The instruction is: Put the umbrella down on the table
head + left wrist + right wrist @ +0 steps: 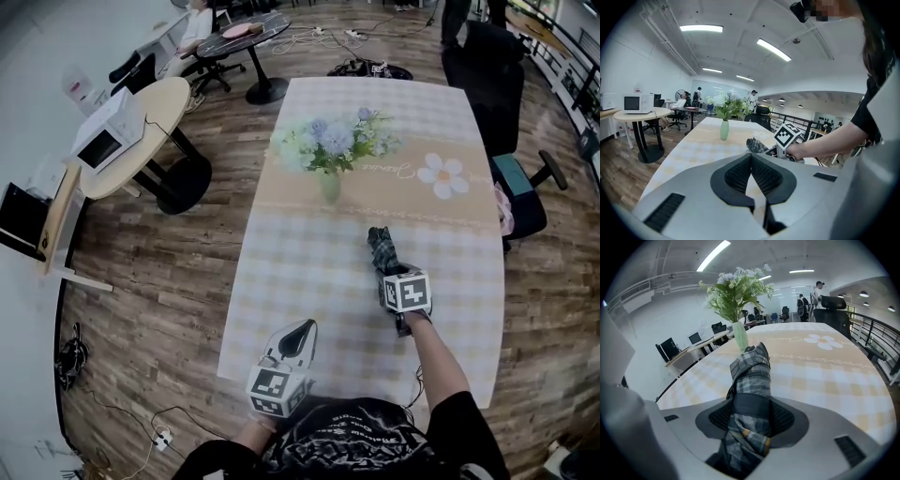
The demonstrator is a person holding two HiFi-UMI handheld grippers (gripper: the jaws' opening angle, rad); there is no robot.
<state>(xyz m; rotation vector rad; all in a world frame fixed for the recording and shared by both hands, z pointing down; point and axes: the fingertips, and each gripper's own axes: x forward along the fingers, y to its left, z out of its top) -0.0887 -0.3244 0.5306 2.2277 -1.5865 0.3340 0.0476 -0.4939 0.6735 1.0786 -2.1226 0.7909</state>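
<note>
No text can be read. Cursive script (377, 170) on the cloth of the table (300, 281), beside a printed daisy (443, 175): illegible. Shirt print (342, 441): illegible. Marker cubes (409, 292): square patterns, no characters.

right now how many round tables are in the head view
2. A beige round table with a microwave stands left of the checked table; a dark round table stands near the top edge. More may be hidden.

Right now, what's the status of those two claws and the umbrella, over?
Left gripper shut, empty. Right gripper shut on folded umbrella, over the table, not yet released. Flower vase beyond its tip, apart.
</note>
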